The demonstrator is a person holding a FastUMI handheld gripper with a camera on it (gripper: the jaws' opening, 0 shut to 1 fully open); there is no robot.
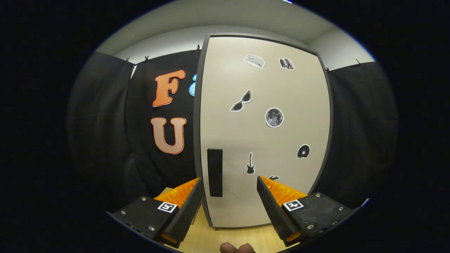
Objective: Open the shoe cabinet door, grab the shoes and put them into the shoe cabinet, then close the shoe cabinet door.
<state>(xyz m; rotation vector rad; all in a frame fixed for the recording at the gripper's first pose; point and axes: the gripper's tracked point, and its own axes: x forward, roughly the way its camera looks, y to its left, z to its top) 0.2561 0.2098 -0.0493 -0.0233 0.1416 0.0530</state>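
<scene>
Right, the gripper (229,182) sits low in the centre of the frame, jaws spread wide with nothing between them but air and the lower part of the shoe cabinet door (263,140) just ahead. The door looks shut, a pale panel with a dark rim filling the middle of the frame, dotted with small stickers: sunglasses, a moon, a guitar, a disc. The dark handle (214,172) is a tall upright rectangle near the door's left edge, in the lower middle of the frame, and it lines up just inside the left finger. The cabinet stands on a light wooden table (207,239), bare wood showing at the bottom between the fingers. No shoes to be seen from here, so opening the door is the step in hand.

To do it well, I'd say nudge a touch to the left so the handle sits midway between the fingers, go straight in, and close only once both fingers flank it. The handle's depth is hard to judge, and it may be a recess rather than a bar. Then pull in an arc that follows the hinge, which is likely on the right side, rather than tugging straight back.
</scene>
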